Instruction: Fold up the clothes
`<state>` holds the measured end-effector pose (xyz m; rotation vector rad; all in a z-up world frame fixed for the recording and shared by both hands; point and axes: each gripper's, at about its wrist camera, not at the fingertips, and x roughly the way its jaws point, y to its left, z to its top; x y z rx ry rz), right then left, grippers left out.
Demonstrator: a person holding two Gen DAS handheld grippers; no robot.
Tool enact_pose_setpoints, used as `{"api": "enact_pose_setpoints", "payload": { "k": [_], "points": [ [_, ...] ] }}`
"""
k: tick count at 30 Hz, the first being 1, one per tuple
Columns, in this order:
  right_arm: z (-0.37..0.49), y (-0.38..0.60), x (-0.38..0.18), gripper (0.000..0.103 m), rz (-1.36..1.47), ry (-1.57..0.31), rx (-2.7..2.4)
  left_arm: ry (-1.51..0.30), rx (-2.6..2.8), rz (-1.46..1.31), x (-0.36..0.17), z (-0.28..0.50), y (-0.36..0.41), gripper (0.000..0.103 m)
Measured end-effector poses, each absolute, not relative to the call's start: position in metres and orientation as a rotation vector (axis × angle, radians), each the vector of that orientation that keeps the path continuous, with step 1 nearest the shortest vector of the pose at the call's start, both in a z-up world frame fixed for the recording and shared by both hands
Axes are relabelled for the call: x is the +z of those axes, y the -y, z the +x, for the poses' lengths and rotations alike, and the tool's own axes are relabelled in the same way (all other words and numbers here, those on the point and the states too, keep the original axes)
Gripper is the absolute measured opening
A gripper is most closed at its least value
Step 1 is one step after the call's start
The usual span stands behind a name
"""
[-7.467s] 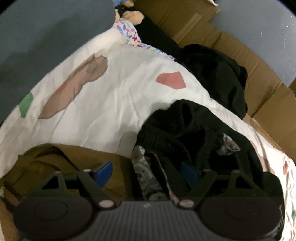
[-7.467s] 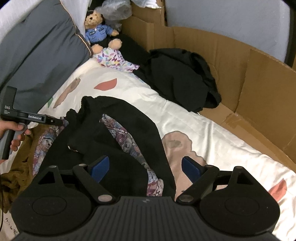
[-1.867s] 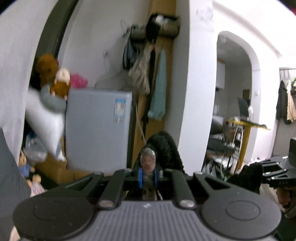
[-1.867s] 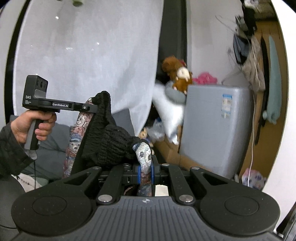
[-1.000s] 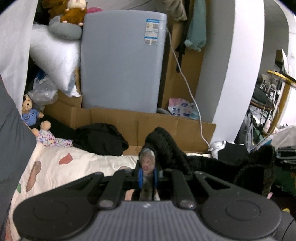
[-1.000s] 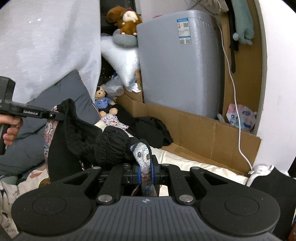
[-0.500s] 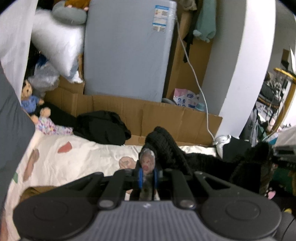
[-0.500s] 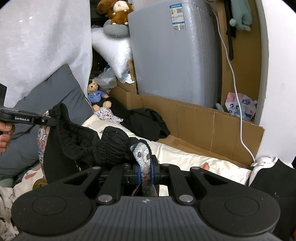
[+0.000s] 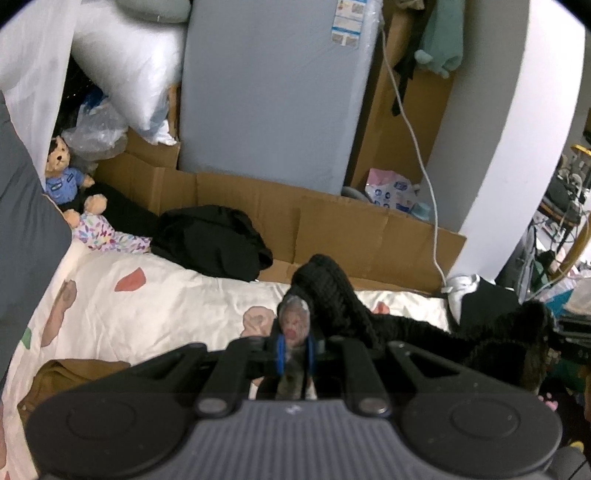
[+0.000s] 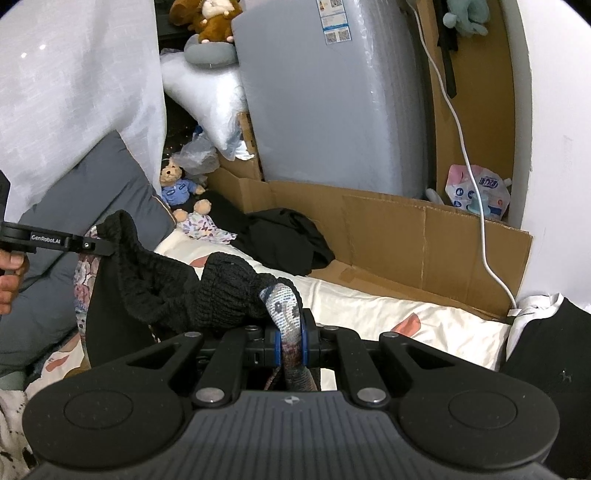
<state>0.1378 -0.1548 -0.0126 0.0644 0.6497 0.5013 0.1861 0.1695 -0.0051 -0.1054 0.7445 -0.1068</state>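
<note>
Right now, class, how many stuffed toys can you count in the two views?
2 clearly: a teddy bear in a blue shirt beside the grey pillow, and a brown plush atop the grey cushion above. More may be hidden.

Coarse black knit garment (image 10: pixel 221 291)

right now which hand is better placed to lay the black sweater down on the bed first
Left, probably. The left gripper pinches its corner of the black knitted sweater with patterned lining directly above bare white printed bedsheet. The right gripper, also shut on it, sits nearer the bed's foot.
</note>
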Motion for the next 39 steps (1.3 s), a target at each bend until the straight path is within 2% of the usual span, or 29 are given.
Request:
{"api": "enact_pose_setpoints", "payload": {
  "k": [17, 39],
  "points": [
    [0.187, 0.149, -0.038, 0.011, 0.047, -0.701, 0.492, -0.781, -0.066, -0.097, -0.030, 0.220, -0.167, 0.012],
    [0.285, 0.132, -0.126, 0.011, -0.004, -0.812, 0.471, -0.871, -0.063, -0.105, -0.114, 0.304, -0.179, 0.012]
  ]
}}
